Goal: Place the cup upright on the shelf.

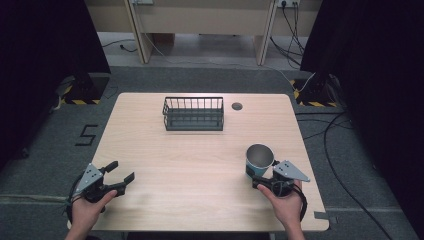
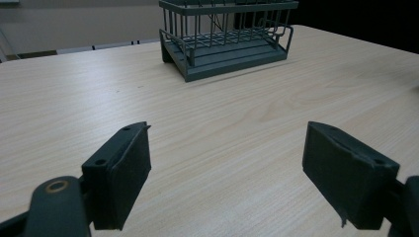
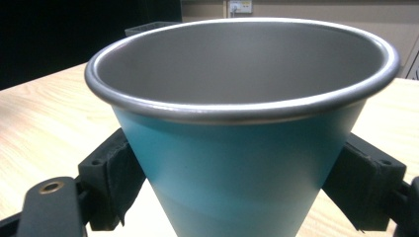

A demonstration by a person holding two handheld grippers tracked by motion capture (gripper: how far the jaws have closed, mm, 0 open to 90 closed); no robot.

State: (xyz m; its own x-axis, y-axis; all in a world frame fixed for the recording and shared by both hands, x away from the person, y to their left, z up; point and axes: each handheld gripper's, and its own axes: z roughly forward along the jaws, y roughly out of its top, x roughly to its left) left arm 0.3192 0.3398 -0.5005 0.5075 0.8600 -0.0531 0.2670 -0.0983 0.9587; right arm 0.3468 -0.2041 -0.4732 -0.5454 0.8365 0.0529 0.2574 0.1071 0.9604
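Between the pads of the right claw (image 1: 264, 181), which is clamping it low on its tapered wall, the teal cup (image 1: 258, 160) is standing on the bench (image 1: 200, 165) and risking slipping downward, while the left claw (image 1: 122, 172) is idling agape

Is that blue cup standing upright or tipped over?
Upright. The cup stands on the table with its open rim facing up, between the right gripper jaws.
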